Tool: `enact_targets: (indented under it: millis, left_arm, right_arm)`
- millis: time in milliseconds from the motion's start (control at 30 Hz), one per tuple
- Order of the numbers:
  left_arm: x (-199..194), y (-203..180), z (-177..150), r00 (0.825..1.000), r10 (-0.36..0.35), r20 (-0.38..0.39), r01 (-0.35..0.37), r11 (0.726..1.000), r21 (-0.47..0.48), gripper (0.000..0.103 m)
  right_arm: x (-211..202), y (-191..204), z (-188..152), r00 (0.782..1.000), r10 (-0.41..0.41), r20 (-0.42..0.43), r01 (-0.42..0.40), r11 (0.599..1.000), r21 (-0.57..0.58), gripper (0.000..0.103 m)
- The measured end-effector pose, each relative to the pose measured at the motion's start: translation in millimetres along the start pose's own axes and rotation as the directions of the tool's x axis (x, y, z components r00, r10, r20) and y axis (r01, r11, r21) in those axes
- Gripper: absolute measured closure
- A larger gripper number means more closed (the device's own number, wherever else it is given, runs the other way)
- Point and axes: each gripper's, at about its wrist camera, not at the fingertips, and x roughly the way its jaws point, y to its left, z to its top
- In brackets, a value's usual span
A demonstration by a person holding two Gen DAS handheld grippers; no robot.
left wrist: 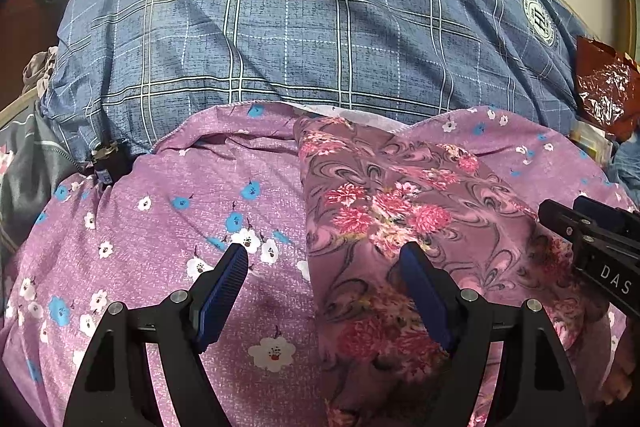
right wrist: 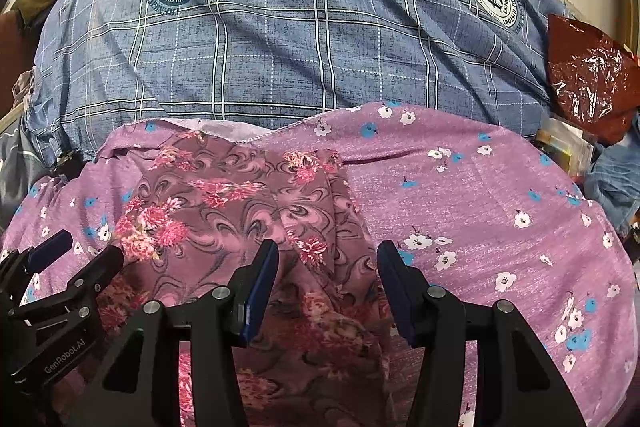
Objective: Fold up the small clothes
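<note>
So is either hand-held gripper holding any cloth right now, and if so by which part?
Nothing is held. The left hand-held gripper and right hand-held gripper both stand open above the rose-patterned garment, pads clear of the fabric.

The garment [right wrist: 240, 195] lies on the flowered sheet [right wrist: 480, 211], with the checked quilt [right wrist: 300, 39] bulking behind both. A plastic bag [right wrist: 592, 79] sits at the quilt's right end. The left gripper [left wrist: 324, 263] straddles the garment's left edge; the right gripper [right wrist: 328, 259] hangs above its right edge.
</note>
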Motion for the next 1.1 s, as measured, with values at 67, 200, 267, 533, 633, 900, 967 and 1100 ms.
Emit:
enact_targets:
  millis: [67,200,267,533,633,900,967,1100]
  left_arm:
    - [0.3,0.1,-0.1,1.000,0.001,-0.001,-0.001,1.000,0.001,0.025]
    - [0.4,0.4,0.1,1.000,0.001,-0.003,-0.001,1.000,-0.002,0.025]
    - [0.6,0.3,0.0,1.000,-0.002,-0.006,0.002,1.000,0.000,0.025]
    - [3.2,-1.5,-1.8,1.000,0.002,-0.014,-0.001,1.000,0.012,0.025]
    - [1.8,-1.2,-0.8,1.000,0.002,-0.009,-0.002,1.000,0.014,0.025]
    - [-13.5,16.8,4.3,1.000,0.004,0.020,-0.004,1.000,-0.019,0.025]
    - [-22.1,26.8,5.6,0.999,0.018,0.039,-0.017,0.999,-0.027,0.025]
    - [-39.0,49.6,4.3,0.998,0.027,0.062,-0.023,0.998,-0.057,0.025]
  right_arm:
    - [-0.2,-0.1,0.1,1.000,-0.001,0.001,0.001,1.000,0.000,0.049]
    - [0.2,0.5,0.1,1.000,-0.002,0.001,0.002,1.000,-0.003,0.049]
    - [0.4,1.4,-0.1,1.000,-0.004,0.001,0.004,1.000,-0.008,0.049]
    - [1.1,-1.0,0.4,1.000,0.003,-0.001,-0.003,1.000,-0.002,0.050]
    - [-1.3,-4.7,1.5,1.000,-0.003,0.016,0.003,1.000,0.009,0.050]
    - [3.9,-15.6,-0.6,1.000,-0.018,0.016,0.017,0.997,0.080,0.050]
    - [3.2,-15.0,-1.0,0.999,-0.027,0.024,0.025,0.996,0.083,0.050]
    - [3.7,-10.3,-0.5,0.999,-0.036,0.037,0.033,0.995,0.089,0.050]
